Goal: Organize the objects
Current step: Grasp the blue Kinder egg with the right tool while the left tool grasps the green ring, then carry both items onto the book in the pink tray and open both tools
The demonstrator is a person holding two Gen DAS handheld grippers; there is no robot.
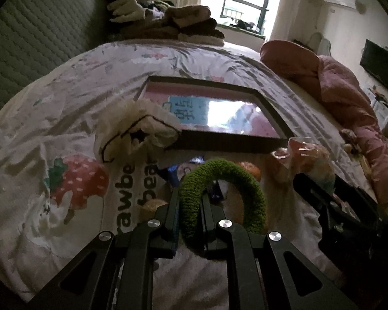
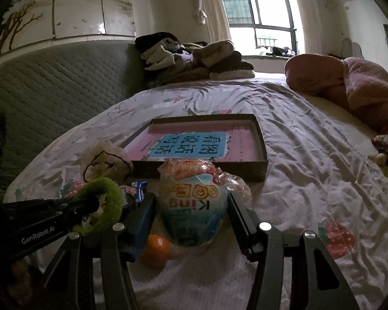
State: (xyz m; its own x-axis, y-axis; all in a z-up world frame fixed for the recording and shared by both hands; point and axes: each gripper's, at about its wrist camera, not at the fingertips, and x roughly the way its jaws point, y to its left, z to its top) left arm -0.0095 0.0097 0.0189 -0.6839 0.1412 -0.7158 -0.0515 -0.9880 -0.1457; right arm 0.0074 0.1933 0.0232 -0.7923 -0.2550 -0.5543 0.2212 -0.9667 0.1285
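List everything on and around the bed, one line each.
green fuzzy ring: one, green, between the left fingers
snack bag: one, teal and white, between the right fingers
orange: one, orange, on the bedsheet below the bag
tray: one, dark rim, pink and blue sheet inside, mid-bed
cream scrunchie: one, cream with dark trim, touching the tray's left corner
folded clothes: one pile, brown and cream, by the headboard
pink blanket: one, pink, right edge of the bed
left hand-held gripper: black, shut on the ring
right hand-held gripper: black, around the bag
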